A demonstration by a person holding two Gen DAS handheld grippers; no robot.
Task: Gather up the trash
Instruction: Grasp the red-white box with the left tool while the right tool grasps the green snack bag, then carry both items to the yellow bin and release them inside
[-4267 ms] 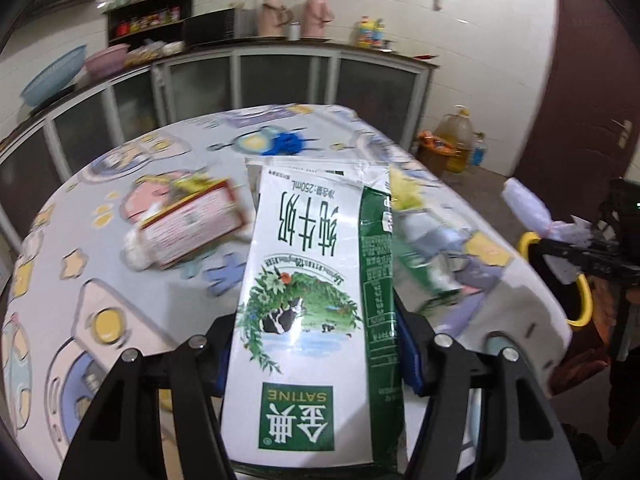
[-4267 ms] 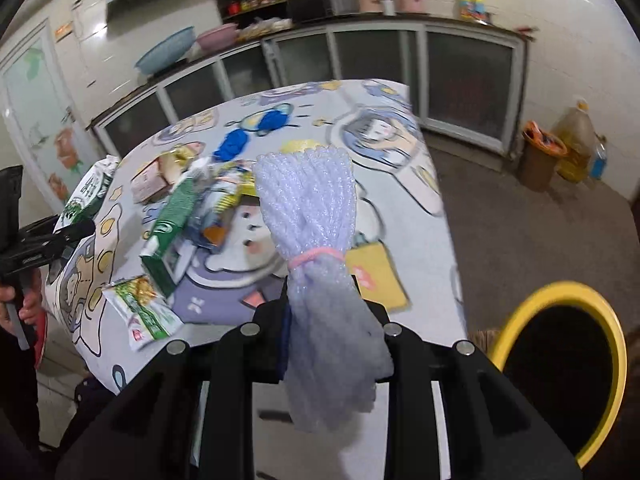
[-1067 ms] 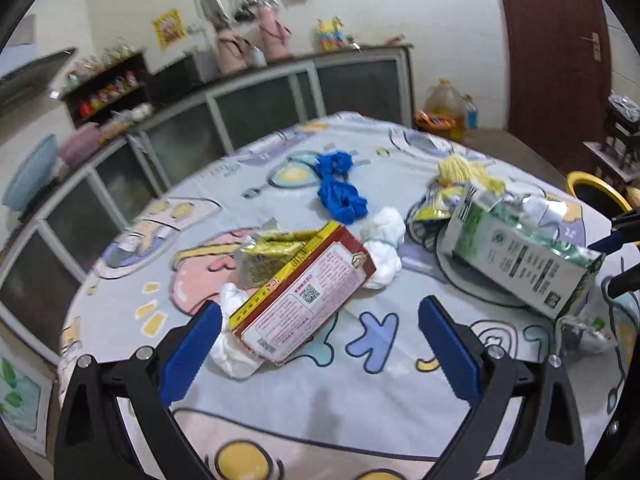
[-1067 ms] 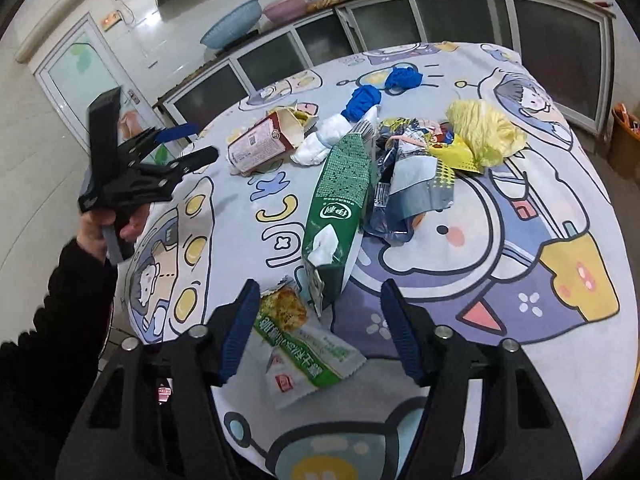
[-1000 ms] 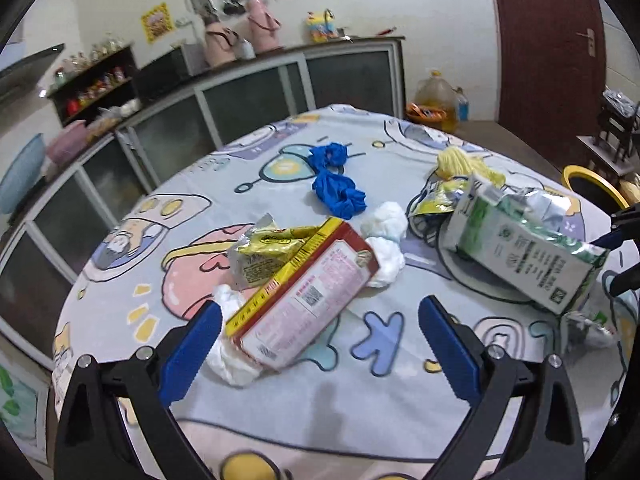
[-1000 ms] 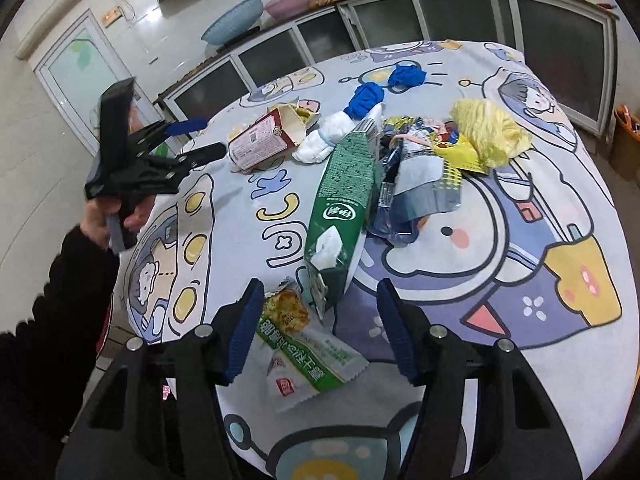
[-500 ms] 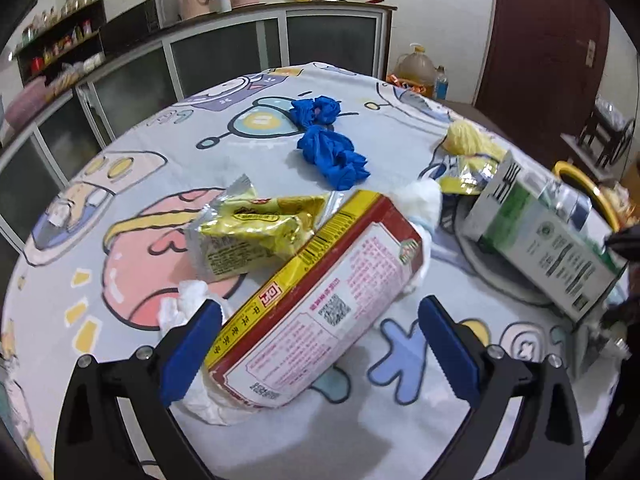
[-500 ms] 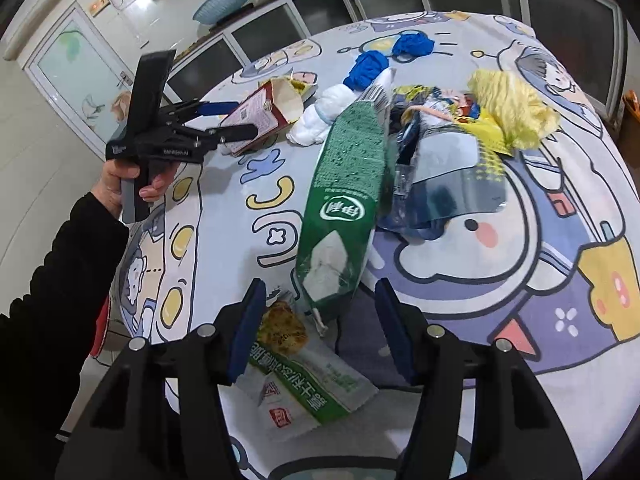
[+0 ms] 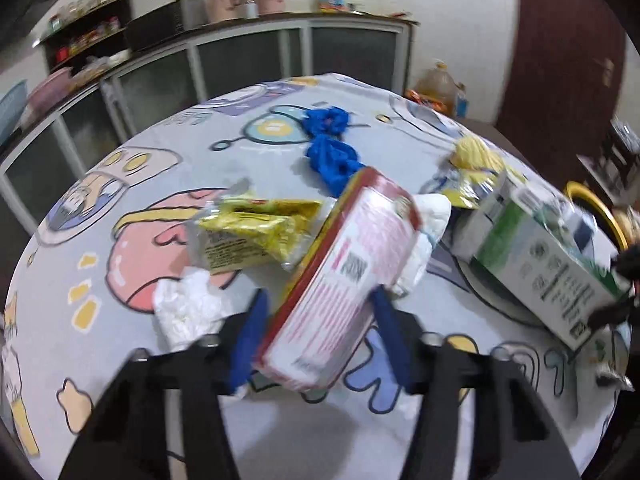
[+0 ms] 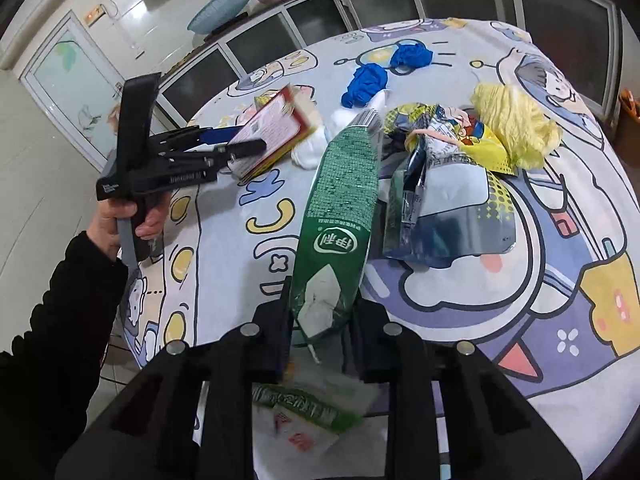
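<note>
My left gripper (image 9: 320, 320) is shut on a red and white carton (image 9: 344, 276), its blue pads against both sides; the carton's near end is lifted off the round table (image 9: 132, 336). From the right wrist view the left gripper (image 10: 240, 140) holds that carton (image 10: 272, 132). My right gripper (image 10: 320, 312) is shut on the near end of a green milk carton (image 10: 340, 208), which also shows in the left wrist view (image 9: 540, 256). Loose trash lies around: a yellow wrapper (image 9: 248, 232), white tissues (image 9: 184, 312), blue gloves (image 9: 332, 156), a yellow bag (image 10: 516, 124), foil packets (image 10: 444, 196).
A green snack packet (image 10: 304, 408) lies under my right gripper at the table's edge. A yellow-rimmed bin (image 9: 596, 212) stands on the floor beyond the table at the right. Glass-fronted cabinets (image 9: 248, 60) run along the far wall.
My left gripper has closed from wide open onto the red and white carton and tilted it up. My right gripper has closed on the green milk carton.
</note>
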